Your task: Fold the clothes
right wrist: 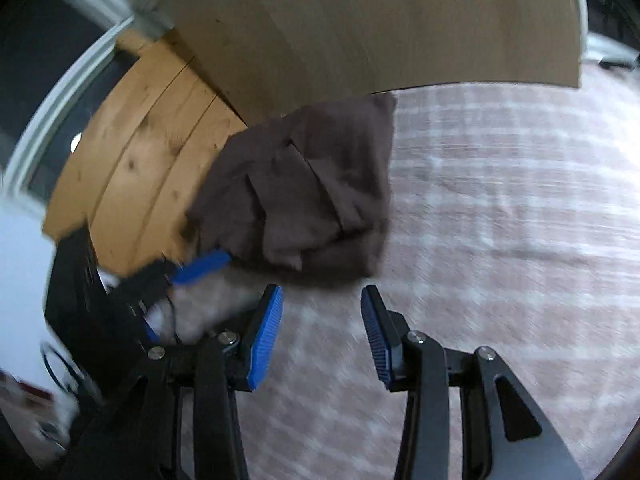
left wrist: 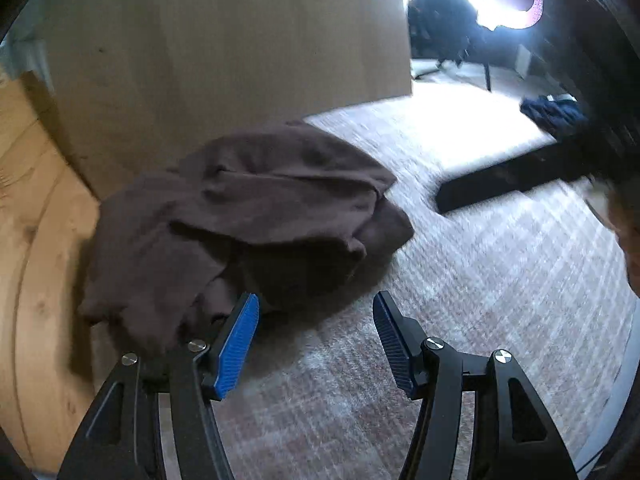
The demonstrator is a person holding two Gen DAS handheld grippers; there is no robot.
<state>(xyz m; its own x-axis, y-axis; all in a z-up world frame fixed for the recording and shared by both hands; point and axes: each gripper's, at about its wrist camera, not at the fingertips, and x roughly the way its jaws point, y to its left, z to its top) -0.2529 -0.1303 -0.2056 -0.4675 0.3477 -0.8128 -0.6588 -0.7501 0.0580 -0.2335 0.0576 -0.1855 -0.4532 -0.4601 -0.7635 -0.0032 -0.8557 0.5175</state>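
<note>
A brown garment (left wrist: pixel 240 216) lies in a loosely folded heap on the patterned rug (left wrist: pixel 480 280), against the foot of a cardboard box. My left gripper (left wrist: pixel 316 296) is open just short of the heap's near edge, with only rug between its blue pads. In the right wrist view the same garment (right wrist: pixel 312 196) lies ahead and slightly left. My right gripper (right wrist: pixel 321 290) is open a little before its near edge, holding nothing. The left gripper's blue finger (right wrist: pixel 204 265) shows blurred at the garment's lower left corner.
A large cardboard box (left wrist: pixel 224 40) stands behind the garment. Wooden floorboards (right wrist: pixel 140 160) run along the rug's left side. A dark blue garment (left wrist: pixel 556 114) lies far right, and a long black object (left wrist: pixel 500 184) lies in front of it. Chair legs (left wrist: pixel 440 40) stand in bright light beyond.
</note>
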